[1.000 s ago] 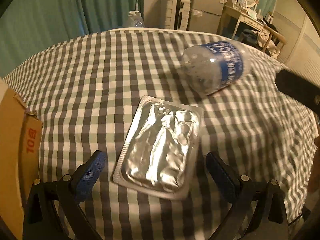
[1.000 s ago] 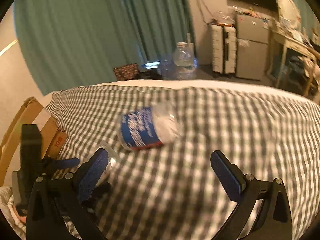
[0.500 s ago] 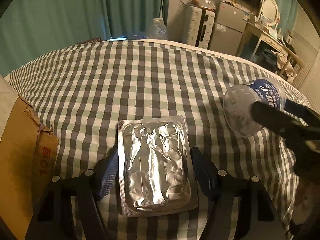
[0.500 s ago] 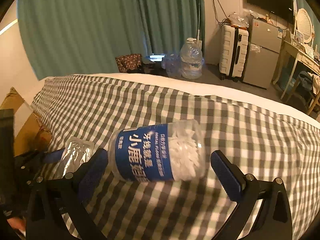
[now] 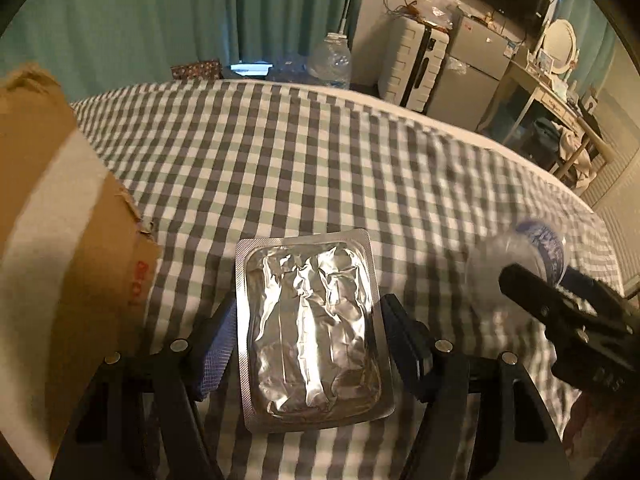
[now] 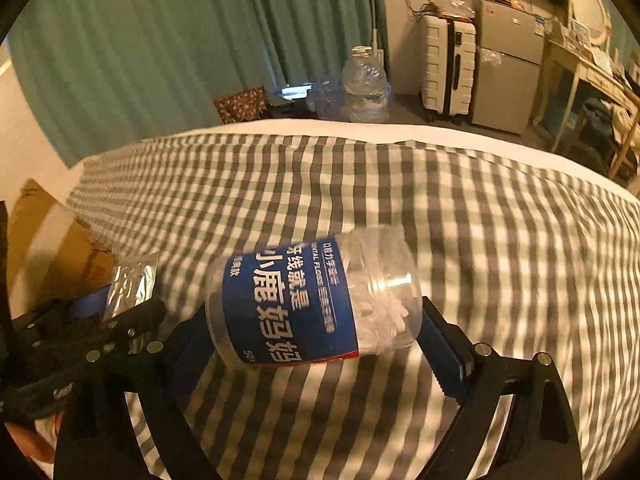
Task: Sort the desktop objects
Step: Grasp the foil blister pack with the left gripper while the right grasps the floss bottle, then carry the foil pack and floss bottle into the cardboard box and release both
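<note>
Left hand-held gripper pinches the foil pack by its long edges; right hand-held gripper clamps the floss jar sideways. Both held over the checked bed, probably bound for the box at left.

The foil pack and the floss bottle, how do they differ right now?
The foil pack is flat, silver and crinkled; the floss bottle is a round, clear container with a blue label. The pack shows nothing inside, while the bottle shows white pieces. The pack sits in the left gripper, the bottle sideways in the right gripper. Both are gripped above the checked cloth.
</note>
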The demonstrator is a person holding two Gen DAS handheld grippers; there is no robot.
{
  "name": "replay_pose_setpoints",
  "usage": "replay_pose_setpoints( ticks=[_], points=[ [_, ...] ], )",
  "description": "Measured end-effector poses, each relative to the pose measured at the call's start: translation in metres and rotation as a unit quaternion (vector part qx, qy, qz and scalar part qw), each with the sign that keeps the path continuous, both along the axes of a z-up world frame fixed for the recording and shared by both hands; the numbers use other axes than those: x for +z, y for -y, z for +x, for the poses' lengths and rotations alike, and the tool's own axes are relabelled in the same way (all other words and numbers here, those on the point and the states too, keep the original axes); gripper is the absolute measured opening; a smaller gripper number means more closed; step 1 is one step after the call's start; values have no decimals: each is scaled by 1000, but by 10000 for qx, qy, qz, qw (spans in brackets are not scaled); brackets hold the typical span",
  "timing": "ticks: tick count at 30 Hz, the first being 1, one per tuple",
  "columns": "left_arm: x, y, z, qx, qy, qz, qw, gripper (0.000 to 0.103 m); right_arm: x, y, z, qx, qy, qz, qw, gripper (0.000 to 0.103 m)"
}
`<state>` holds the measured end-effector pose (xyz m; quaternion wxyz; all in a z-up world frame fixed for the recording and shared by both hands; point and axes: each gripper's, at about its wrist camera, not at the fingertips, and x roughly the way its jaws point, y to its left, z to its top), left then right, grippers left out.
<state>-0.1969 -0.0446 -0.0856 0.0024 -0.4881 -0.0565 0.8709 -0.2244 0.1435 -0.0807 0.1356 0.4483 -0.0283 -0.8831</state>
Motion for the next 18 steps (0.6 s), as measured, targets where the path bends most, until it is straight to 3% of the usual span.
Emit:
replay_pose_setpoints(
  ticks=[11, 18],
  points=[
    [72, -6, 36, -170, -457, 39, 9988, 71, 67, -1, 61, -63, -383, -181, 9991, 90],
    [108, -3, 69, -191, -816, 99, 9964, 71, 94, 5, 99, -44, -561, -323, 9979, 90]
  ],
)
